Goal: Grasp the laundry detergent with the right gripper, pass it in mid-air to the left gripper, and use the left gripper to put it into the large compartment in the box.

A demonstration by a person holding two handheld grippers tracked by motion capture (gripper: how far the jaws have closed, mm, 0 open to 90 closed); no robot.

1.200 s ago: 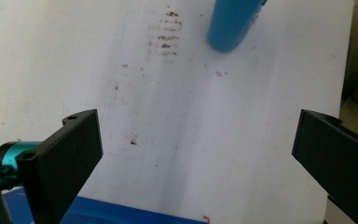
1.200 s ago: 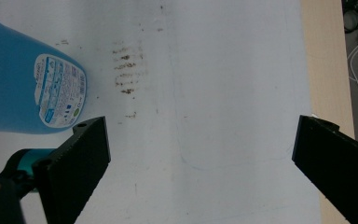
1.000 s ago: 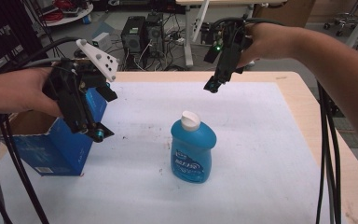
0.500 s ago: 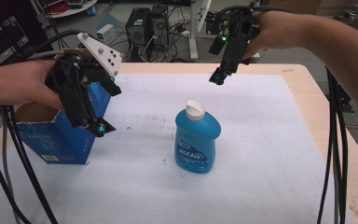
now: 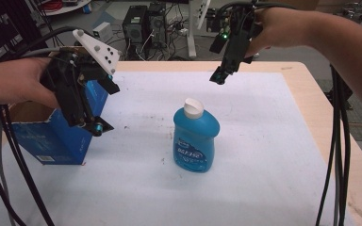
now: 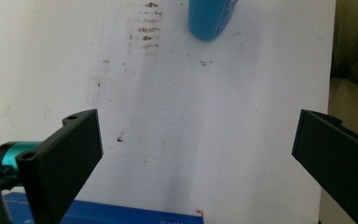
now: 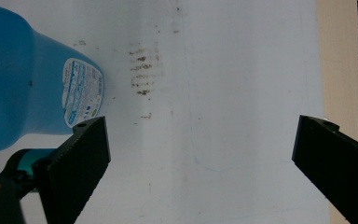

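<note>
A blue plastic bottle (image 5: 196,136) stood upright near the middle of a table (image 5: 306,89) covered by a white sheet (image 5: 264,155). The bottle was squat and rounded at the shoulders, with a white flip cap and a front label printed in white and blue; its writing was too small to read. In the right gripper view a white back label of fine print showed on the bottle (image 7: 23,84), also unreadable.

At the left, a blue cardboard box (image 5: 56,134) sat open-topped on the sheet, a small white printed panel low on its near face, illegible. The left gripper (image 5: 87,122), black with a white perforated plate on top, hung over the box's right edge, its jaws wide apart and holding nothing. The right gripper (image 5: 219,75) hovered above the far side of the sheet, well apart from the bottle, jaws likewise spread and empty. The sheet was matte and smudged with small brown marks (image 6: 144,32).
</note>
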